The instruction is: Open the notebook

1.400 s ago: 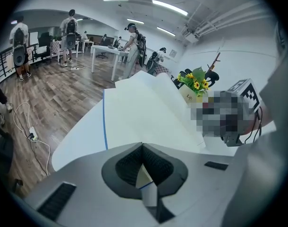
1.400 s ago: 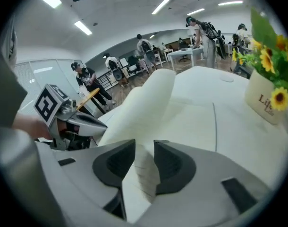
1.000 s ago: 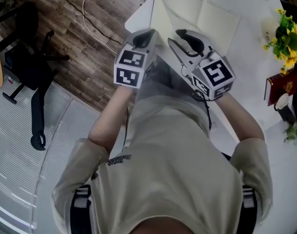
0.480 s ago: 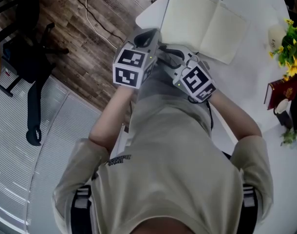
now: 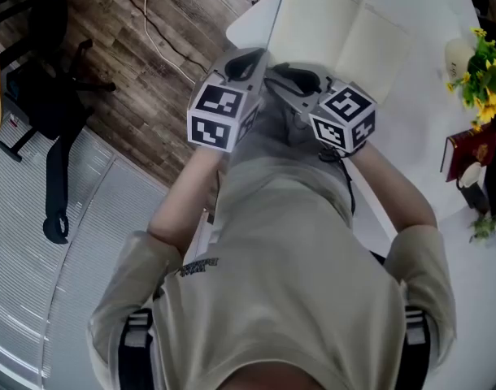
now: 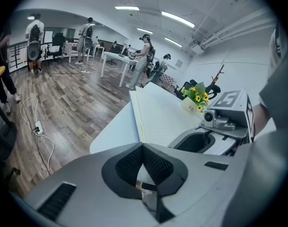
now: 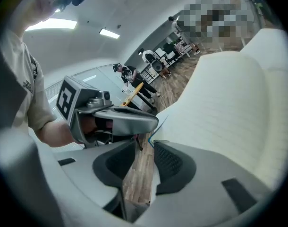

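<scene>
Already the notebook (image 5: 337, 35) lies spread open on the table (image 5: 411, 128), so keep clear of its pages: left gripper (image 6: 142, 145) clenched empty, right gripper (image 7: 145, 143) slightly parted, empty.

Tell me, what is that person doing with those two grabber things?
A person holds a gripper in each hand at the edge of a white table. The notebook already lies open there, showing pale pages. Neither gripper holds anything: the left gripper has its jaws together, the right gripper has its jaws a little apart. Both hover close to the person's chest, by the notebook's near edge.
</scene>
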`<state>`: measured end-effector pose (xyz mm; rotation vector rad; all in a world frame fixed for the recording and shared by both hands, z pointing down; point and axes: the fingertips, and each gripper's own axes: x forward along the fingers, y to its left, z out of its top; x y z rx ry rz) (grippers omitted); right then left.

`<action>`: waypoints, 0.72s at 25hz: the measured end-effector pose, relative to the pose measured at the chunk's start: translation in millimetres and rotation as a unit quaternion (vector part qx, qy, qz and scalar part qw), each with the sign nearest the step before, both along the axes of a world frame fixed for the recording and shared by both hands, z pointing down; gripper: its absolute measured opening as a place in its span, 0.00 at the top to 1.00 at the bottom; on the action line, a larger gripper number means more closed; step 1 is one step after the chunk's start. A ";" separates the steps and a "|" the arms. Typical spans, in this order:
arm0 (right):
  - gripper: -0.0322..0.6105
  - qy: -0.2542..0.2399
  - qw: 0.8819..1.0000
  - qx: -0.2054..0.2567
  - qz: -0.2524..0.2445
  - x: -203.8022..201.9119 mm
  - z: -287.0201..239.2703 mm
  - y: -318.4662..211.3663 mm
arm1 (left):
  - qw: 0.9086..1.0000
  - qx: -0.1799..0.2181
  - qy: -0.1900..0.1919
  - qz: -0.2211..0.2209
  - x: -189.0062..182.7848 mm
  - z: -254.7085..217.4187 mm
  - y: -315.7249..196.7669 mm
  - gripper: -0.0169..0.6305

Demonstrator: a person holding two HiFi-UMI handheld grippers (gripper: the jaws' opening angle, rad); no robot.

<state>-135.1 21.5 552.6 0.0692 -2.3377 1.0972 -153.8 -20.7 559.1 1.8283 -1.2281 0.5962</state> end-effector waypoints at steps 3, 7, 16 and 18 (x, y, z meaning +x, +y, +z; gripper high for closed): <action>0.75 0.006 1.000 -0.005 0.028 11.5 -5.4 -11.8 | 1.000 0.019 -0.002 0.018 12.1 -15.4 -9.9 0.97; 0.75 0.017 0.997 -0.003 0.069 33.3 -16.8 -33.4 | 0.998 0.041 -0.012 0.045 29.8 -35.4 -22.0 0.97; 0.90 -0.017 0.984 0.038 0.175 86.0 -69.5 -82.3 | 0.990 0.095 -0.017 0.102 70.7 -86.3 -46.3 0.97; 0.91 -0.025 0.980 0.034 0.195 96.1 -79.6 -88.4 | 0.988 0.106 -0.019 0.110 75.9 -95.7 -52.1 0.97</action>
